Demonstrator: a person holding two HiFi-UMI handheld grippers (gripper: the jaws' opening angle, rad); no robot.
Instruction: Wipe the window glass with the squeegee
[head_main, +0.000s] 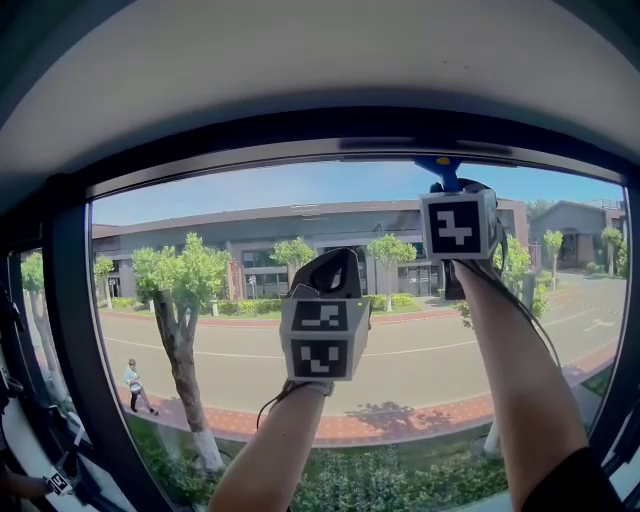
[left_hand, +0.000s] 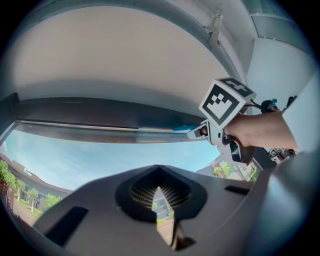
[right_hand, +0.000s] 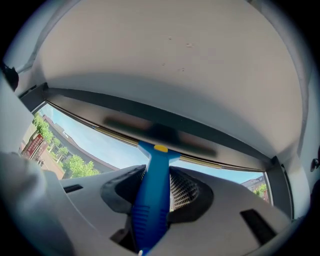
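Up at the very top of the window glass (head_main: 250, 205) is the squeegee (right_hand: 153, 197). Its blue handle runs straight down between the fingers of the right gripper (right_hand: 156, 186), which are clamped on the ribbed lower part of that handle. The blade (right_hand: 160, 134) lies crosswise just under the top frame (head_main: 300, 130), right where a downward pull would begin, by my reading.

The left gripper (left_hand: 157, 192) hangs lower and toward the middle of the pane, well apart from the tool. Its fingers are pressed together at the tips with nothing between them, only street showing through the slit.

How will it handle? It looks a light plastic tool, the handle stiff and the rubber edge soft enough to bend against the pane. The ribbed grip is the sensible place to hold it, and that is where it is held. A smooth plastic handle could twist in the fingers if the blade drags unevenly, so even pressure matters.

Hard to read: the blade is a dark blur in the right gripper view. I cannot tell whether its edge touches the glass or sits just off it. In the head view the marker cube (head_main: 458, 225) covers most of the squeegee, leaving a blue tip.
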